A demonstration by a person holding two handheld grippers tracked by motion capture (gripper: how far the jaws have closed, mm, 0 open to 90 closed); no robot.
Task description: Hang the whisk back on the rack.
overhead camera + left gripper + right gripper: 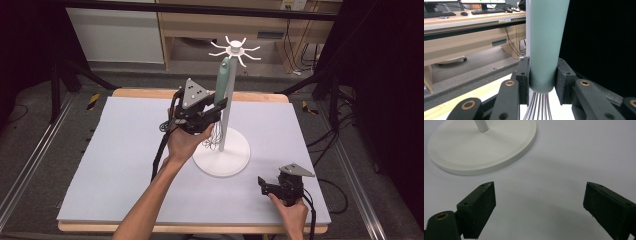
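Observation:
A whisk with a sage-green handle [224, 80] hangs upright by the pole of a white stand [221, 157], its top at the ring of hooks [235, 50]. My left gripper [218, 103] is shut on the lower end of the handle [546, 45], one pad on either side, just above the wire loops [539, 107]. My right gripper [264, 185] rests low near the table's front right, open, with nothing between its fingers [480, 205]. In its view the stand's round base [481, 147] lies ahead to the left.
A pale grey mat [125, 165] covers the wooden table. Behind the table are wooden shelving [200, 30] and trailing cables; a desk with keyboards [486, 11] appears in the left gripper view. Black curtain on the right.

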